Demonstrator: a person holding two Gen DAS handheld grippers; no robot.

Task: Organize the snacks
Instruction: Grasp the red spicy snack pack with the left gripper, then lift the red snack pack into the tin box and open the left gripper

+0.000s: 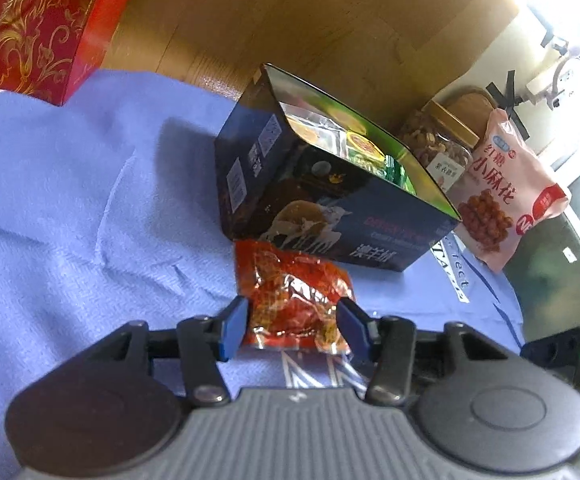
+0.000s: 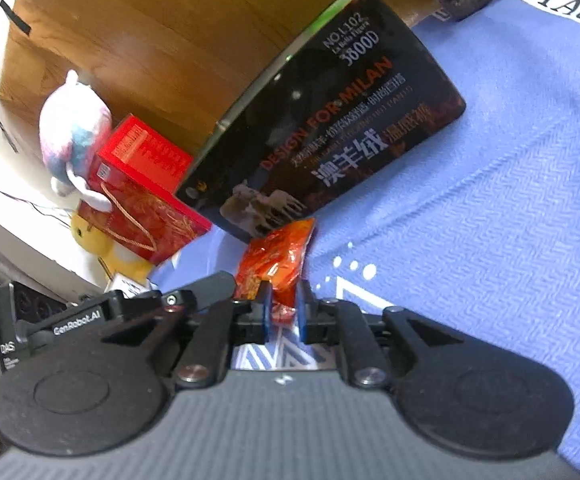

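Two grippers, one snack. Going left to right in the left wrist view: red box [image 1: 29, 28] up at 10 o'clock, then the dark box [image 1: 330, 208] in the middle with its top open and packets inside, then a nut jar [image 1: 438, 144] and a pink bag [image 1: 506, 196] out at 2 o'clock. All of it sits on a blue cloth [image 1: 89, 200].

The thing that matters is the red packet [image 1: 290, 300]. It lies flat on the cloth just in front of the dark box, right at 12 o'clock from the left gripper [image 1: 294, 324]. Left jaws are apart, straddling the packet's near end, and the pads don't look like they're pressing it.

Right wrist view: the right gripper [image 2: 283, 312] has its jaws nearly together with the packet's near corner [image 2: 281, 268] between them. Looks pinched, though there's a sliver of slack on one side.

Long axis runs roughly 6 to 12, pointing at the box. My guess is the right one lifts it in, since it's the one with a hold.
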